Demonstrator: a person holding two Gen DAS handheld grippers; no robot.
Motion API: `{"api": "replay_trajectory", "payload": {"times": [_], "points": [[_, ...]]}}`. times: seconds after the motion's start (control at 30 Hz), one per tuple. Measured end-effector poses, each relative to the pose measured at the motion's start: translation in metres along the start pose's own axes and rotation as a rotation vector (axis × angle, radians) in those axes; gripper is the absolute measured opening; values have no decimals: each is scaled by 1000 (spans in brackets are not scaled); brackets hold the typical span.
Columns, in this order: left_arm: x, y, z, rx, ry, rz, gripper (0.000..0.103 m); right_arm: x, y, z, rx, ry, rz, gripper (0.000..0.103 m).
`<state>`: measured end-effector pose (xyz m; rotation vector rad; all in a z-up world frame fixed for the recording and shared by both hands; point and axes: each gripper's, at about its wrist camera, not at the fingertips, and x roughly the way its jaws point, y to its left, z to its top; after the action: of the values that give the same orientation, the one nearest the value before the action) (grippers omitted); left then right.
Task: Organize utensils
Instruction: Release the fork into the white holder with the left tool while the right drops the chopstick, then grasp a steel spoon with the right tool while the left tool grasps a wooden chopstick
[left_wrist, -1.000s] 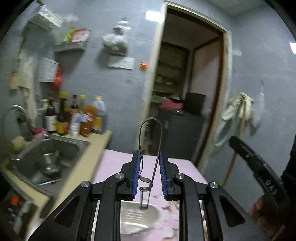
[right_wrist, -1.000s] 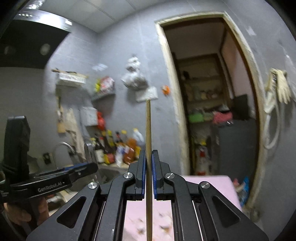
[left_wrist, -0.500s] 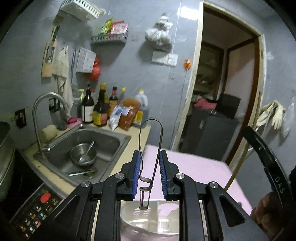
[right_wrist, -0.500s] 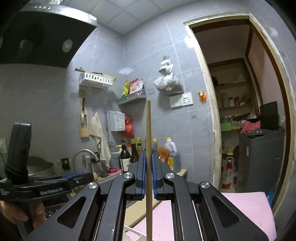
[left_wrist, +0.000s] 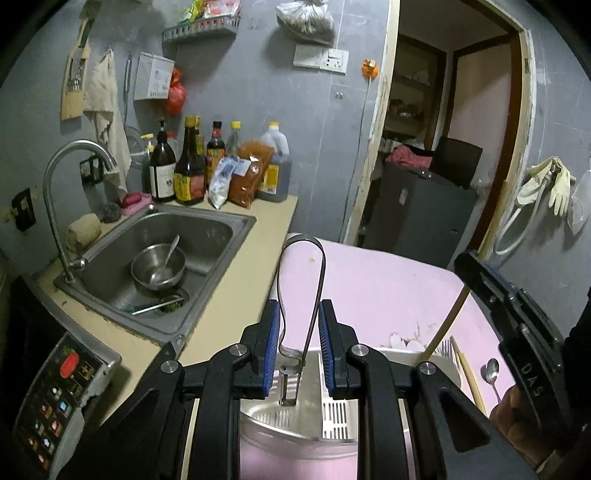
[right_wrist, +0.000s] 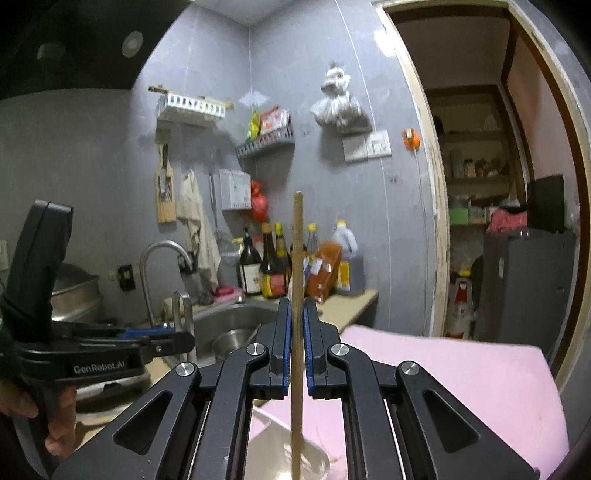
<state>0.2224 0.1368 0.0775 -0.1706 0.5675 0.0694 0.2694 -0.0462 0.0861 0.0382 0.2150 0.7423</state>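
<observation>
Pink tabletop (left_wrist: 388, 288) beside steel sink (left_wrist: 207, 229), grey tiled kitchen wall (right_wrist: 314, 55)

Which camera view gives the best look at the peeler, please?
The left wrist view: the peeler stands between the left gripper pads, with its wire loop handle and blade end both showing. The right wrist view shows only part of its loop above the other gripper, beside the chopstick.

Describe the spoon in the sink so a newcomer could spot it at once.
Find the steel sink set in the beige counter, under the curved tap. In its basin sits a round metal bowl. The spoon leans inside that bowl, handle up toward the bottles, unlike the utensil lying flat by the drain.
</observation>
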Motion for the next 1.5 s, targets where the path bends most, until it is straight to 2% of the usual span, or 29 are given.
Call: {"api": "replay_trajectory", "payload": {"times": [0.13,0.2,0.3,0.43,0.5,0.63,0.7,0.77,0.87,0.97,1.23,1.5], "points": [[-1,-1,-1,-7,4,-22,18,1,-2,-6,9,30,-4,5],[-4,-2,-1,-13,-6,-35,20,0,-3,-7,15,35,-5,11],[-12,-3,1,-35,-45,-65,32,-5,-8,-5,32,26,-4,24],[-21,-6,6,-72,-100,-113,44,-20,-13,4,37,-16,-13,29],[-28,-10,6,-83,-143,-134,51,-29,-17,9,38,-44,-27,43],[-38,-24,8,-82,-219,-152,64,-55,-25,19,19,-111,-86,59],[-43,-32,8,-78,-256,-156,76,-70,-31,24,9,-144,-124,76],[-49,-42,7,-71,-307,-165,86,-85,-37,26,3,-168,-157,81],[-56,-56,5,-52,-356,-172,95,-106,-46,27,-9,-192,-211,91],[-58,-71,3,-23,-382,-184,98,-127,-57,24,-11,-205,-260,103],[-51,-120,-16,94,-350,-248,99,-166,-85,5,-37,-157,-383,103],[-26,-162,-53,205,-211,-283,99,-181,-121,-27,-27,-26,-471,103]]}}
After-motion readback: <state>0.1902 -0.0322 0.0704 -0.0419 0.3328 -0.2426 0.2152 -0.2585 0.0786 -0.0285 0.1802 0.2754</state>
